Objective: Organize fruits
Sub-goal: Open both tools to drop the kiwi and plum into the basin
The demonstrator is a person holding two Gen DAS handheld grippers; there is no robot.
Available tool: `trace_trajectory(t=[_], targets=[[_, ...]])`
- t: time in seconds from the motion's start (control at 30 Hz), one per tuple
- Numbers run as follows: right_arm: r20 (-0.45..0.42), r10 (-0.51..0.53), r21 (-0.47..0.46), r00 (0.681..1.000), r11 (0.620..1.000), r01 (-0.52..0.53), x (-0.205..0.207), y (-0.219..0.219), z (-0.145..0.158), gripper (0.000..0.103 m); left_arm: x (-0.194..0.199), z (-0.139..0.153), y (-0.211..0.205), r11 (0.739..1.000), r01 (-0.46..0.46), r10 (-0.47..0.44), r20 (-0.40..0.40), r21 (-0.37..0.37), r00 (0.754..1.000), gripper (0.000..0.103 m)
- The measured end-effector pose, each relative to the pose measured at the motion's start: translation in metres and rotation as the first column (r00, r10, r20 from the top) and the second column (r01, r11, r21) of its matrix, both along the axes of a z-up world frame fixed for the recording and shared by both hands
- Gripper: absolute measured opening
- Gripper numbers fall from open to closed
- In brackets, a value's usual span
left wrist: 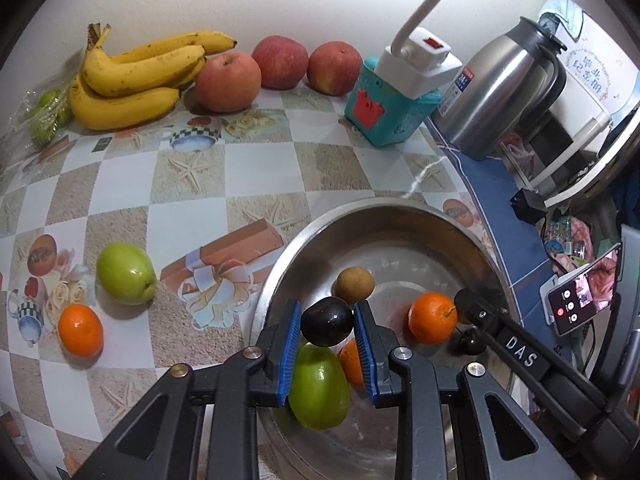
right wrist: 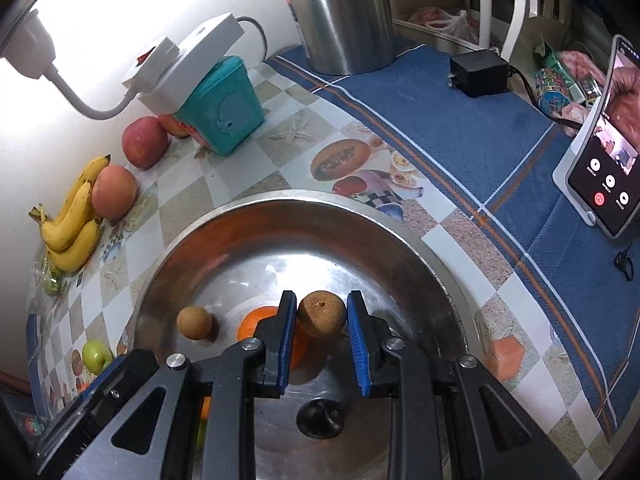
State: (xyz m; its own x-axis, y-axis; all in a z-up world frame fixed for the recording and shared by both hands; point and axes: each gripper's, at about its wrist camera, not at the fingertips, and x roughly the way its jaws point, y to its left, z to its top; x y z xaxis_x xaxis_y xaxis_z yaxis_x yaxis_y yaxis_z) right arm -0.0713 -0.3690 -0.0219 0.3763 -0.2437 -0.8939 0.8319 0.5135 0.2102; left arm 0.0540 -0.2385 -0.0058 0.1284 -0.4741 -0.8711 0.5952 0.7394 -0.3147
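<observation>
While over steel bowl [left wrist: 400, 208]: left hand-held gripper [left wrist: 327, 322] clenched on dark fruit [left wrist: 326, 321], right hand-held gripper [right wrist: 321, 318] grasping brown fruit [right wrist: 321, 318].

Fruits in and around the steel bowl [left wrist: 280, 276]

In the bowl: green apple [left wrist: 318, 386], tangerine [left wrist: 432, 317], brown round fruit [left wrist: 354, 285]. Above the bowl: dark plum [left wrist: 327, 321] and second brown fruit [right wrist: 321, 313], each clamped between blue pads. Left of the bowl: green apple [left wrist: 126, 273], tangerine [left wrist: 80, 330]. Beyond the bowl, against the wall: banana bunch [left wrist: 136, 80], three red apples [left wrist: 228, 81].
</observation>
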Motion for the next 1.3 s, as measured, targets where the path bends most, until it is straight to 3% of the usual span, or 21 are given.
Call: trace_trajectory(t=[0.8,1.3], targets=[[-0.035,0.001,0.004,0.999,1.000,-0.001,-0.001,-0.002,0.002,0.028,-0.003,-0.004,-0.002,0.999,0.009,-0.009,-0.015,0.031,1.000,0.033],[-0.042,0.056,-0.004,0.998,0.998,-0.056,0.004,0.007,0.024,0.028,0.002,0.010,0.011,0.998,-0.034,0.034,-0.011,0.045,0.999,0.034]])
